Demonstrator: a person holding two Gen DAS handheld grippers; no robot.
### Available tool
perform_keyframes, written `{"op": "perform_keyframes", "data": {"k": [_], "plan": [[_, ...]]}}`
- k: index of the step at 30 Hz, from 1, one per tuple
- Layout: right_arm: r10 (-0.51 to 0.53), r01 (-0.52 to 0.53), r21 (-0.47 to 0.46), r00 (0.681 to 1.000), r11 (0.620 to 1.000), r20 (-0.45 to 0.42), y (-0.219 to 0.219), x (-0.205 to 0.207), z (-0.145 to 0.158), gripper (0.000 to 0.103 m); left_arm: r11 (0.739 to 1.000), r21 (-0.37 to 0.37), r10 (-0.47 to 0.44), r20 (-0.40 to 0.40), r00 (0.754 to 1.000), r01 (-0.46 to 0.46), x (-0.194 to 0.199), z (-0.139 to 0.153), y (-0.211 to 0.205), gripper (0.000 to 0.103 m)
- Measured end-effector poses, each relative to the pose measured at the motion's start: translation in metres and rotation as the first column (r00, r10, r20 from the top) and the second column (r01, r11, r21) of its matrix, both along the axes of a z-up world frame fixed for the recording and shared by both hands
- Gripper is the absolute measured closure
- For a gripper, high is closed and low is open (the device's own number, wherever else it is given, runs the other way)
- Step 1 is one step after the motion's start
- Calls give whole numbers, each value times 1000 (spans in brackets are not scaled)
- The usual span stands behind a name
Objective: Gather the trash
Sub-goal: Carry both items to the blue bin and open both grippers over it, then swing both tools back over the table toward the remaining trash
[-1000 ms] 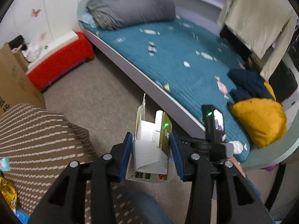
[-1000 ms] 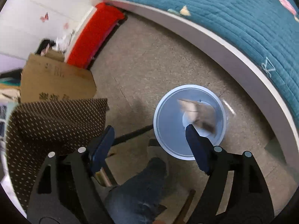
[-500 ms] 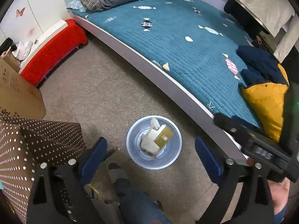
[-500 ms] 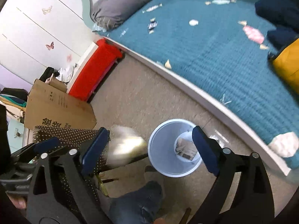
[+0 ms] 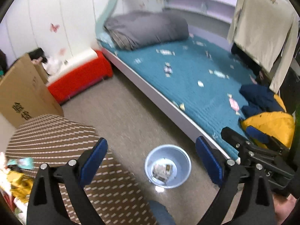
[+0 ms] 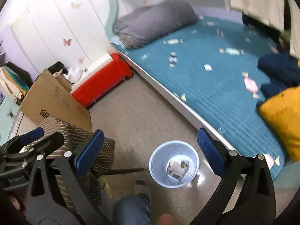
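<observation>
A light blue waste bin (image 5: 168, 166) stands on the floor beside the bed; it also shows in the right wrist view (image 6: 174, 163). Crumpled paper and a small carton (image 5: 163, 169) lie in its bottom, also seen in the right wrist view (image 6: 178, 167). My left gripper (image 5: 151, 161) is open and empty, held above the bin. My right gripper (image 6: 150, 153) is open and empty, also above the bin. The right gripper shows at the right edge of the left wrist view (image 5: 258, 148). More wrappers (image 5: 15, 170) lie on the dotted tablecloth at lower left.
A table with a brown dotted cloth (image 5: 56, 136) is at the left. A cardboard box (image 5: 22, 91), a red storage bench (image 5: 78, 76) and a bed with a teal cover (image 5: 187, 78) surround the floor. My leg (image 6: 133, 206) is below.
The left gripper opened and dropped the white carton into the bin. Both grippers have since lifted and tilted up, so the bin looks smaller and lower in view.
</observation>
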State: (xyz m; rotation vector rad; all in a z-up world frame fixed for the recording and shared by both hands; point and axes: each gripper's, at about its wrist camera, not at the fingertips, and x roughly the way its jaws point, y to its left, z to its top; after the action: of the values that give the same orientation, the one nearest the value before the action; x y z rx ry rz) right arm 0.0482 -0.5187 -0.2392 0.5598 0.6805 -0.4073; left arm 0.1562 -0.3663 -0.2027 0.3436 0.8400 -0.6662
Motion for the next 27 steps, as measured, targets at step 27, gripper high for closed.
{"op": "perform_keyframes", "data": {"k": [27], "plan": [[299, -229, -327, 937, 917, 181, 220, -22, 180, 6, 900, -254, 419, 289, 861, -353, -64, 146, 253, 5]]}}
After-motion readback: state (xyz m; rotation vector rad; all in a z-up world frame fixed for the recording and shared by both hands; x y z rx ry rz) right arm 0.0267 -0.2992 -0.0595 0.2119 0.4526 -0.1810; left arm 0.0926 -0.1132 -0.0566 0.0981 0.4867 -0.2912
